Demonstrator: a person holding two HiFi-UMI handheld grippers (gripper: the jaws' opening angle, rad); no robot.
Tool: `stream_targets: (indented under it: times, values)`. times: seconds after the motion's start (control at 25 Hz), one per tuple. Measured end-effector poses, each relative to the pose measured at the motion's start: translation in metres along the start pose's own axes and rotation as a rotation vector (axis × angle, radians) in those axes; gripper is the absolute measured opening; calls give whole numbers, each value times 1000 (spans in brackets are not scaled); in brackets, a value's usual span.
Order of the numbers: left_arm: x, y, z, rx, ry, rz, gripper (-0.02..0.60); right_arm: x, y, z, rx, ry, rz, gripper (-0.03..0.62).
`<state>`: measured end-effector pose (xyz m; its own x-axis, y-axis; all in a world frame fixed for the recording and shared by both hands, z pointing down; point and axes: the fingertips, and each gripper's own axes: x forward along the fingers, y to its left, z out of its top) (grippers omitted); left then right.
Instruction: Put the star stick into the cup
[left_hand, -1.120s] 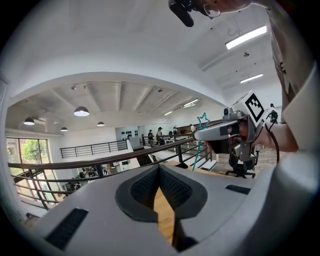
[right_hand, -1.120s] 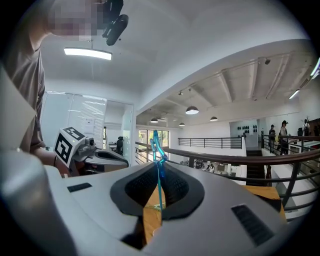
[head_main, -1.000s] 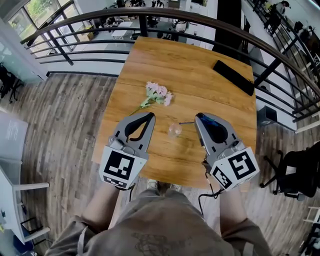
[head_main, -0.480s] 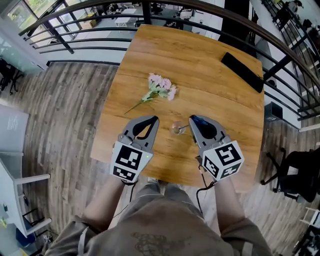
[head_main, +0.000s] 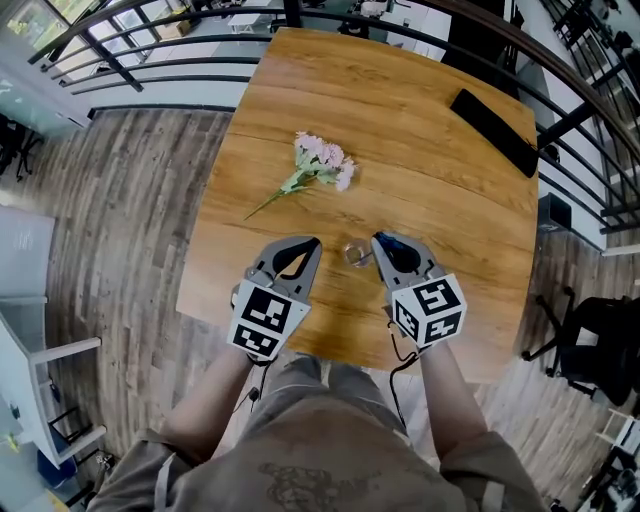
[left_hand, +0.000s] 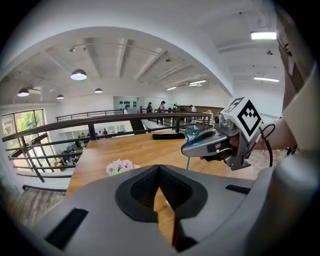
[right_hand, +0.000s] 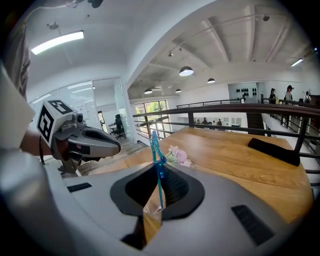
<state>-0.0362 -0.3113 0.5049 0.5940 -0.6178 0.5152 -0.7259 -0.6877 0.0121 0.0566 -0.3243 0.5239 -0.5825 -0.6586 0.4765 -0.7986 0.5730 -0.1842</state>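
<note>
A small clear cup (head_main: 355, 253) stands on the wooden table (head_main: 420, 190) near its front edge. My right gripper (head_main: 378, 240) is at the cup's right rim, shut on the blue star stick (right_hand: 159, 170). The stick stands upright between the jaws, star end up. In the right gripper view the cup (right_hand: 151, 217) shows through the gap just below the jaws. The left gripper view shows the stick (left_hand: 189, 152) hanging from the right gripper (left_hand: 187, 146). My left gripper (head_main: 314, 243) sits just left of the cup, shut and empty.
A bunch of pink flowers (head_main: 322, 165) lies in the middle of the table, beyond the cup. A flat black object (head_main: 495, 132) lies at the far right corner. A dark metal railing (head_main: 150, 40) runs round the far side. Wood floor lies to the left.
My right gripper has moved left to the cup with the stick, which pointed sideways before. The left gripper has closed in on the cup from the left.
</note>
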Motion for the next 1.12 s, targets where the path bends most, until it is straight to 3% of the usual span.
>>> stream_targets:
  times: [0.32,0.36,0.4,0.44,0.56,0.8,1.12]
  values:
    - [2,1,-11,-17,35,-5,15,9,-2,-12,-25,36,-25,43]
    - [2,1,-11,-17,37,-4,15,10,-1,-11,-31,40,-23,87]
    - [2,1,-11,-17,38,-2,15,11,0,-11,-39,44,-19,197]
    - [2,2,-11,-17,41,-1,15,12,0,-10,-48,47,-17,259]
    - [3,0,-11,-13,46,-1,15,10,-1,-4,-82,32,-36,299]
    - [-6,-1,5,13,17,14,15,-4,2,20,-131,-15,-58,321]
    - [-42,3,49,66,-87,65,15,-51,19,81,-134,-164,-69,319]
